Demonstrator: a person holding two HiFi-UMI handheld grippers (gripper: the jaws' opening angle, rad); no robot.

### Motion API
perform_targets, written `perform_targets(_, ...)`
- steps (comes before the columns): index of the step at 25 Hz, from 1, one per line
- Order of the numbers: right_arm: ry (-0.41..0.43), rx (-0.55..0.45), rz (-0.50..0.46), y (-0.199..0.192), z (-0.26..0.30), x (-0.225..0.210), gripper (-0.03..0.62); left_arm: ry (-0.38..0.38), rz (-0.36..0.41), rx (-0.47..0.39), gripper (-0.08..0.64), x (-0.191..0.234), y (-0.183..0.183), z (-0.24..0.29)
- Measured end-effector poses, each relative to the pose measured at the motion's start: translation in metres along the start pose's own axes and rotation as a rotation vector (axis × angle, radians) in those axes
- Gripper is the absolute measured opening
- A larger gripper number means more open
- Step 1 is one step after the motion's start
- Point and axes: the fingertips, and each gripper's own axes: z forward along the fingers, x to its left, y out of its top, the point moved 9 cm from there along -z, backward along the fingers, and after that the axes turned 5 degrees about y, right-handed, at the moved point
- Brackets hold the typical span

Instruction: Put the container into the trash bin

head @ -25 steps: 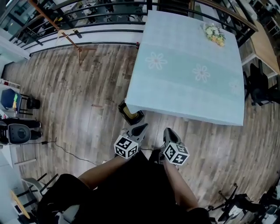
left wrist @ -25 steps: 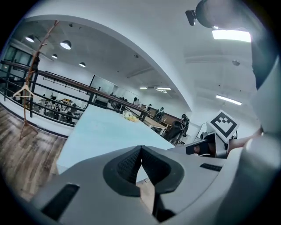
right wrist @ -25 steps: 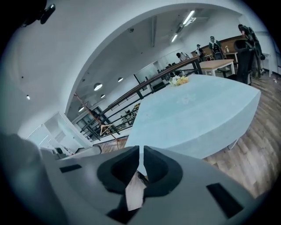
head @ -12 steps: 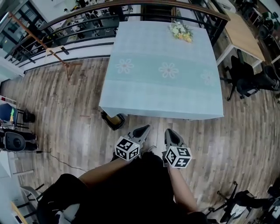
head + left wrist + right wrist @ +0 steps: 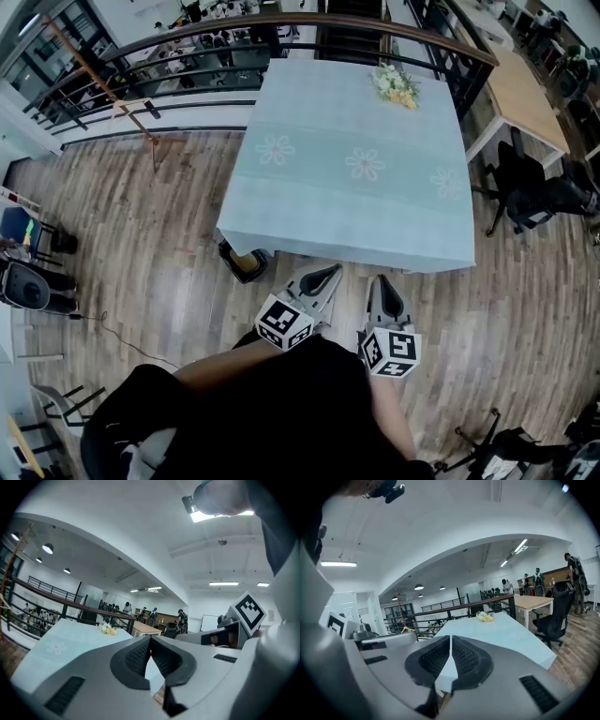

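Currently left gripper (image 5: 328,273) and right gripper (image 5: 382,282) are closed, empty, bottom centre. No container visible. Bin (image 5: 246,264) contents unclear: fits pre-pickup or post-drop.

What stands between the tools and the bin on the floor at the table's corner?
Nothing visible does. Only bare wood floor lies between the left tool, the right tool and the bin, which sits at the table's near-left corner. Both tools are shut and empty, and no container shows in any view.

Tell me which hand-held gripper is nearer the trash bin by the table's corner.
Left. The left hand-held gripper is just right of the trash bin; the right hand-held gripper lies farther right.
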Motion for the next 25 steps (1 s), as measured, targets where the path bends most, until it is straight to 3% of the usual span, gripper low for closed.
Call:
perform_targets(4,-0.017,-0.074,-0.075,0.012,-0.004,0.007,0.035,-0.008,0.026,-0.034,0.014,-0.008,0.003,-0.001)
perform_targets(9,-0.046,-0.083,-0.167,0.012,-0.010,0.013,0.034,-0.009,0.052,-0.067,0.014,-0.014,0.008,0.002)
perform_targets(25,-0.041,-0.075,-0.190,0.009,-0.008,0.010,0.034,-0.028,0.087,-0.064,0.014,-0.020,0.013,0.006)
